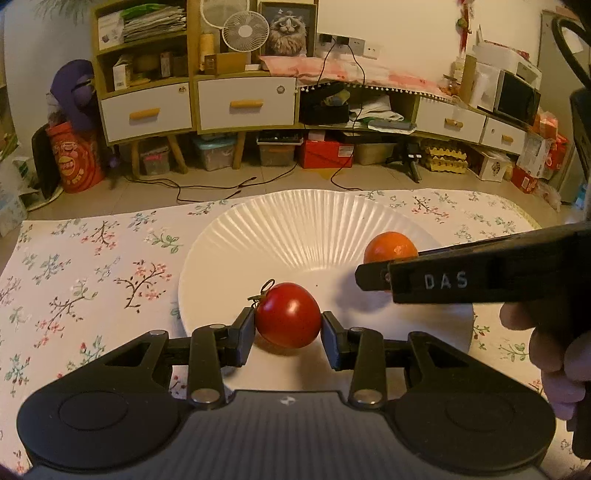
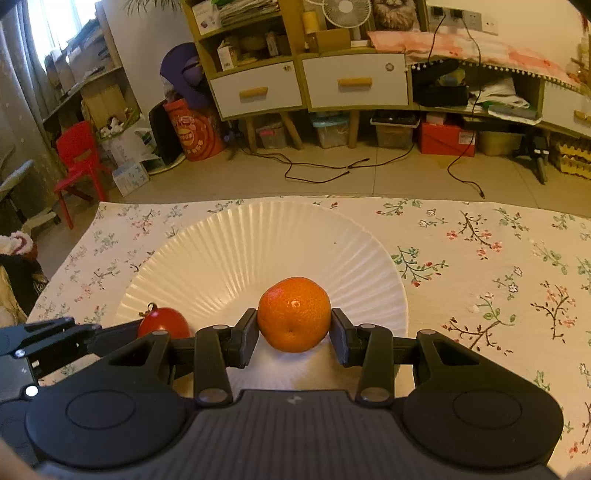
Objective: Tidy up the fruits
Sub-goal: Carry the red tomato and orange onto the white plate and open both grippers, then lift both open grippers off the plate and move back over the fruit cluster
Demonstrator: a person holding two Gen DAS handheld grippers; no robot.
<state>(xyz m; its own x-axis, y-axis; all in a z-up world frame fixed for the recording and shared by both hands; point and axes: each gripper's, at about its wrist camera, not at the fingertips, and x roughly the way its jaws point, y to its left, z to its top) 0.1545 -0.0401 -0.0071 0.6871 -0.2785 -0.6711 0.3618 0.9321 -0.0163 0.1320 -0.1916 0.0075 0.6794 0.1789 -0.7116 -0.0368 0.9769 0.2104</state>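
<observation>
We hold a tomato (image 1: 288, 314) in the left gripper (image 1: 288, 328) and an orange (image 2: 294, 314) in the right gripper (image 2: 294, 334), pads pinching both above the plate (image 1: 280, 225). Released too high, either round fruit could roll off onto the cloth (image 1: 92, 266).

A warmly lit room with a beige tiled floor (image 1: 221, 181) crossed by black cables (image 2: 321, 170), a low wooden shelf unit with white drawers (image 1: 147, 110) against a pale wall (image 1: 388, 22), a red plastic chair (image 2: 79, 162), and a curtained bright window (image 2: 48, 26) at left.
</observation>
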